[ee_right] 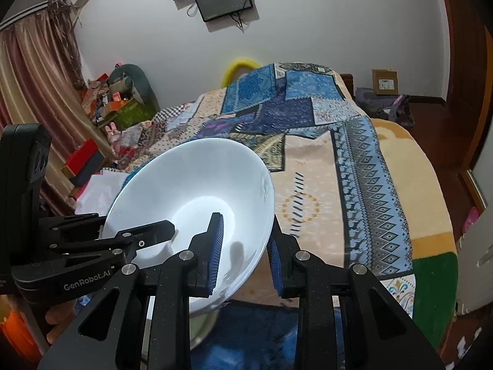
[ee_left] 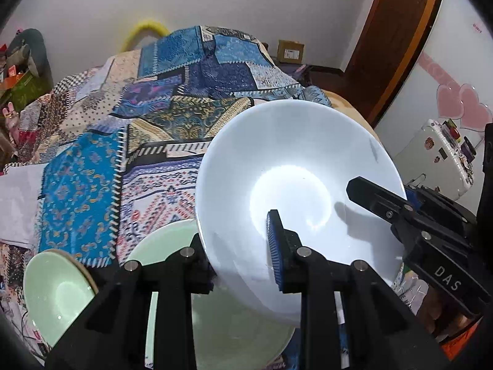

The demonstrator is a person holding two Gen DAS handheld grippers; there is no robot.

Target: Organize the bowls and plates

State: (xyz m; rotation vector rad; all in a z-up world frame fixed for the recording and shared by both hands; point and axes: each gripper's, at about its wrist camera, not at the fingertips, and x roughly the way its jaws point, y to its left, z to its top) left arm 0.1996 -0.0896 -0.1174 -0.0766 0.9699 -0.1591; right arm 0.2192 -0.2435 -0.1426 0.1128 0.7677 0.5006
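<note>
A large white bowl (ee_left: 292, 154) hangs tilted in the air above the bed, held by both grippers. My left gripper (ee_left: 240, 256) is shut on its near rim, one blue pad (ee_left: 274, 246) inside the bowl and the other finger under the wall. In the right wrist view my right gripper (ee_right: 246, 259) is shut on the white bowl's (ee_right: 200, 178) right rim, with the left gripper (ee_right: 154, 231) clamped on the opposite rim. Below the bowl lies a pale green plate (ee_left: 222, 323), and a small green bowl (ee_left: 55, 293) sits to its left.
A patchwork blue and beige bedspread (ee_left: 160, 123) covers the bed (ee_right: 323, 185). Boxes and clutter (ee_right: 117, 104) pile by the curtain at the left. A white appliance with stickers (ee_left: 437, 157) and a wooden door frame (ee_left: 394, 40) stand at the right.
</note>
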